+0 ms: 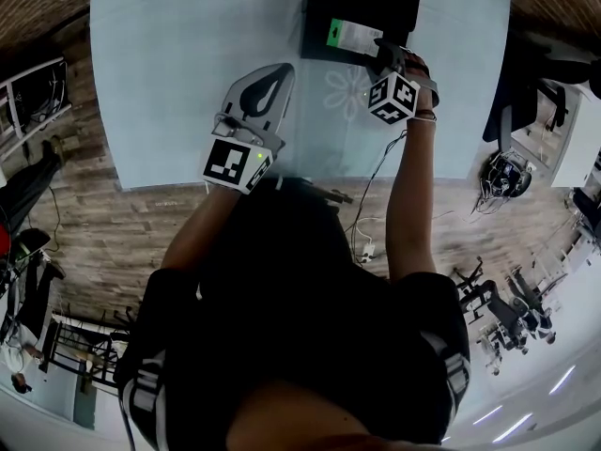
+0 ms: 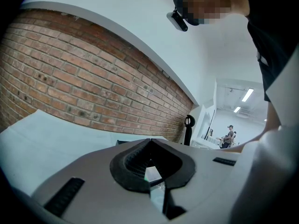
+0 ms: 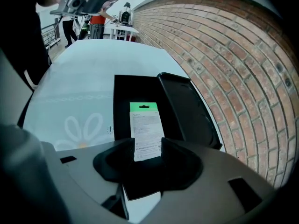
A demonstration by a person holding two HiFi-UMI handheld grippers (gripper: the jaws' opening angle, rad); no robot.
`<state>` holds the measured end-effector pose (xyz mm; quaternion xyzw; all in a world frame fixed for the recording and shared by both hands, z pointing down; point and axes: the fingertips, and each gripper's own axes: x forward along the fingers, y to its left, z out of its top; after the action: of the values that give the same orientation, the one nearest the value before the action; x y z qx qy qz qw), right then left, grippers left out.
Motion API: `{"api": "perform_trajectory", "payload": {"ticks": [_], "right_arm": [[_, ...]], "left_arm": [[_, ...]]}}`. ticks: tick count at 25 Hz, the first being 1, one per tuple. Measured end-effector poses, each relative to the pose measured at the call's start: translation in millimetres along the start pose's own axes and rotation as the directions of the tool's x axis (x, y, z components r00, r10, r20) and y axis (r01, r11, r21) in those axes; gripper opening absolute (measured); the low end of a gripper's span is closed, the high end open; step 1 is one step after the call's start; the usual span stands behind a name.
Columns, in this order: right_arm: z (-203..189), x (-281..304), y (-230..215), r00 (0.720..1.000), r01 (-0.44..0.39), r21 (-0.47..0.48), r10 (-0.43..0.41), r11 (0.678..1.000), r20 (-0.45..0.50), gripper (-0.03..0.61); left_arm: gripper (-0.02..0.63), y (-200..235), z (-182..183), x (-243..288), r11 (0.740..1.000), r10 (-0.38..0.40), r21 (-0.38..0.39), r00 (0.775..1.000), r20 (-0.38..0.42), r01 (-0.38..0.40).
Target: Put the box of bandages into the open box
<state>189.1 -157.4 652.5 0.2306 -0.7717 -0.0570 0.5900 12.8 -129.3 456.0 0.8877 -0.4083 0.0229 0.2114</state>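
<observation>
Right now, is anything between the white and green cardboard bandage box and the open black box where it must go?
Nothing visible. The white and green bandage box already lies flat inside the open black box; the right gripper hangs over its near end, jaws apart.

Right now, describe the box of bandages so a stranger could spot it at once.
On the pale blue table, find the open black box at the far edge, its lid folded back. Flat inside lies the box of bandages: a white printed pack with a green strip at one end, the only light thing in it.
</observation>
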Motion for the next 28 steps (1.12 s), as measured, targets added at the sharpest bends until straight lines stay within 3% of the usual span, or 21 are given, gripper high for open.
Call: {"api": "perform_trajectory", "payload": {"ticks": [5, 8, 16, 23, 25, 28], "right_arm": [[1.9, -15.4, -2.3, 0.999, 0.026, 0.059, -0.028, 0.998, 0.028, 0.192], [6.5, -30.4, -4.1, 0.996, 0.041, 0.164, -0.052, 0.986, 0.069, 0.131], [17.8, -77.4, 4.0, 0.973, 0.12, 0.425, -0.193, 0.897, 0.131, 0.04], [25.2, -129.0, 24.7, 0.929, 0.135, 0.671, -0.328, 0.729, 0.17, 0.026], [27.5, -147.8, 31.3, 0.912, 0.126, 0.729, -0.368, 0.673, 0.182, 0.026], [27.7, -176.7, 40.5, 0.869, 0.099, 0.815, -0.449, 0.57, 0.209, 0.026]], "left_arm": [[0.032, -9.5, 2.6, -4.1, 1.0, -0.013, 0.006, 1.0, 0.001, 0.013], [0.032, -17.3, 3.5, -8.0, 1.0, -0.027, 0.01, 1.0, 0.006, 0.027], [0.032, -42.3, 9.2, -25.7, 0.998, -0.054, 0.023, 0.998, 0.019, 0.054], [0.032, -71.2, 10.3, -49.5, 0.995, -0.075, 0.068, 0.997, 0.033, 0.073], [0.032, -84.6, 11.8, -57.1, 0.991, -0.085, 0.107, 0.996, 0.036, 0.08], [0.032, -101.7, 11.6, -70.5, 0.992, -0.095, 0.092, 0.994, 0.048, 0.09]]}}
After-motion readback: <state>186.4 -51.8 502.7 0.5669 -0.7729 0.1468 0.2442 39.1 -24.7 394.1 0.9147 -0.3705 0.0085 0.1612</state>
